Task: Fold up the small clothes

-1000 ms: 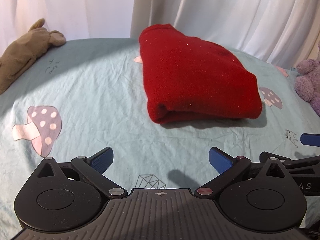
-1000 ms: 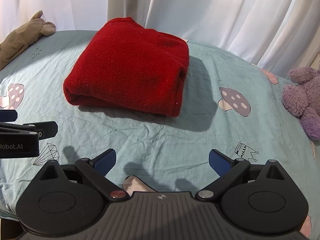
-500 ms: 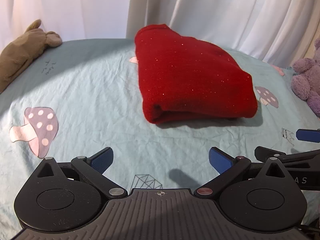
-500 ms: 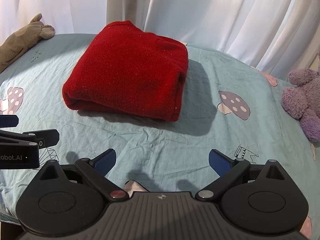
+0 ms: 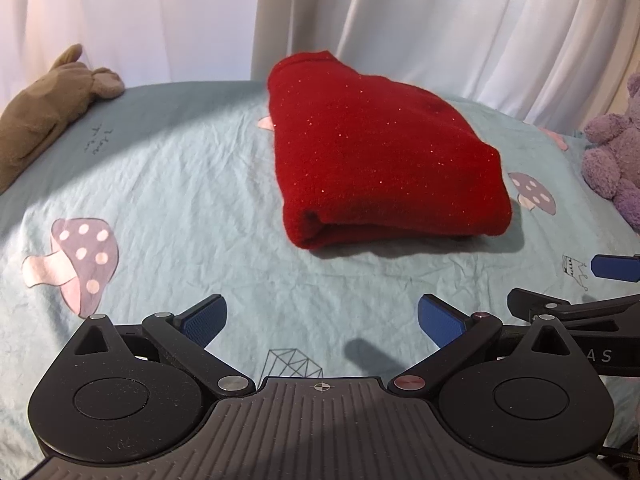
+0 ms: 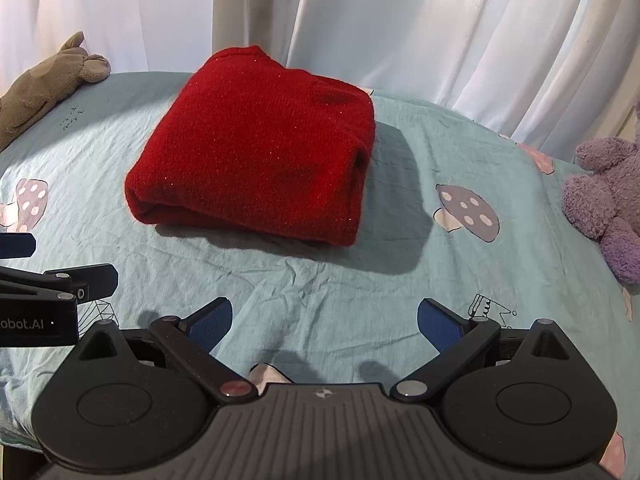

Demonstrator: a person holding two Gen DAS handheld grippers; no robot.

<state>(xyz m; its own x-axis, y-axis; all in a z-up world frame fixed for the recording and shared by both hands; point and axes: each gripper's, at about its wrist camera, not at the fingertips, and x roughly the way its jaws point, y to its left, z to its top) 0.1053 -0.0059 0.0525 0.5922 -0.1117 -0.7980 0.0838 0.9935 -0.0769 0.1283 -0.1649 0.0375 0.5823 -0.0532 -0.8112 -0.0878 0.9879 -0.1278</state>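
Observation:
A red knitted sweater (image 5: 384, 160) (image 6: 256, 164) lies folded into a thick rectangle on the light blue sheet, with its rounded fold edge toward me. My left gripper (image 5: 320, 320) hovers open above the sheet, well short of that edge, with nothing between its blue pads. My right gripper (image 6: 324, 322) is also open and empty, a similar distance back from the sweater. Each gripper shows at the side of the other's view: the right one (image 5: 592, 280) and the left one (image 6: 48, 276).
The sheet (image 5: 160, 200) carries mushroom, crown and diamond prints. A brown plush toy (image 5: 44, 104) (image 6: 48, 80) lies at the far left and a purple plush toy (image 5: 616, 152) (image 6: 608, 200) at the far right. White curtains (image 6: 400, 20) hang behind.
Both grippers have drawn back a little from the sweater and stayed open; the sweater has not moved. The right gripper shows more fully at the right of the left wrist view.

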